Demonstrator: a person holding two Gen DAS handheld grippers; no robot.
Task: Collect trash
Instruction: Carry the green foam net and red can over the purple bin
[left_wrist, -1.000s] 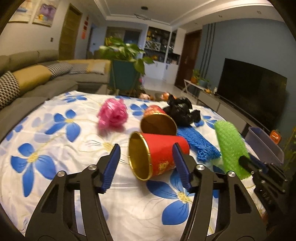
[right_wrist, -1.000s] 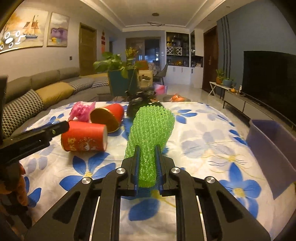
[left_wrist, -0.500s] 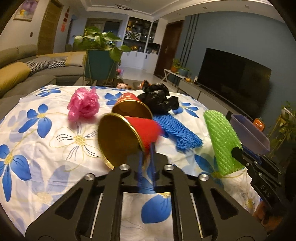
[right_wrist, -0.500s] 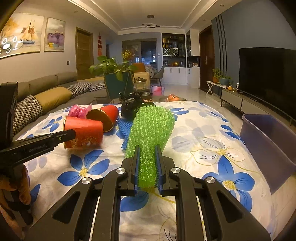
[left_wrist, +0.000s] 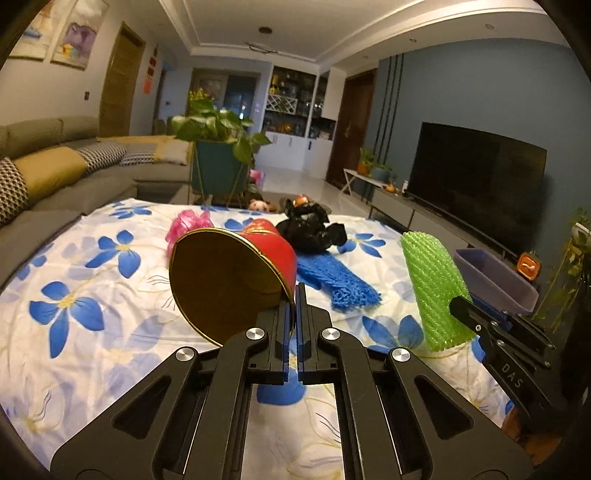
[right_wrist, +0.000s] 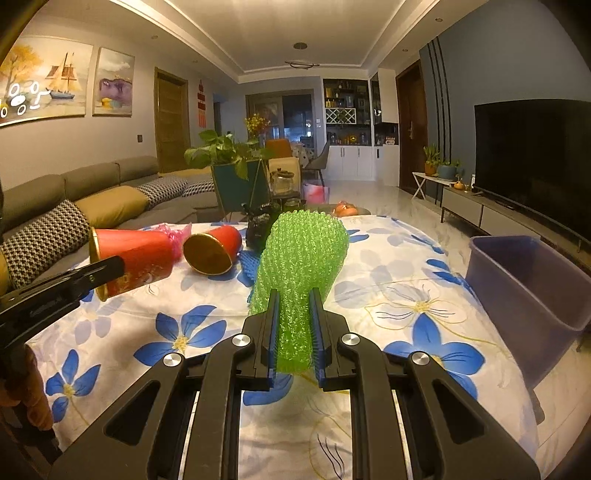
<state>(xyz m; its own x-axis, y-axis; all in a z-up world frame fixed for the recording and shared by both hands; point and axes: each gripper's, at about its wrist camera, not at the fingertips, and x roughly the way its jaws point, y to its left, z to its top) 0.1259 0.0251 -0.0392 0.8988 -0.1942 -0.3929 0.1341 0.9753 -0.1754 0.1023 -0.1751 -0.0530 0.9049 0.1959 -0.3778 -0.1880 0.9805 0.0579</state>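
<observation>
Two red cups (right_wrist: 136, 258), one green foam net (right_wrist: 303, 266), one bin (right_wrist: 528, 288)

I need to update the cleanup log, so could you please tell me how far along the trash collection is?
Nothing visibly sits in the purple bin yet. In hand: the left gripper pinches a red cup by its rim, and the right gripper holds the green foam net. Left on the table: another red cup, pink bag, black bag, blue net.
</observation>
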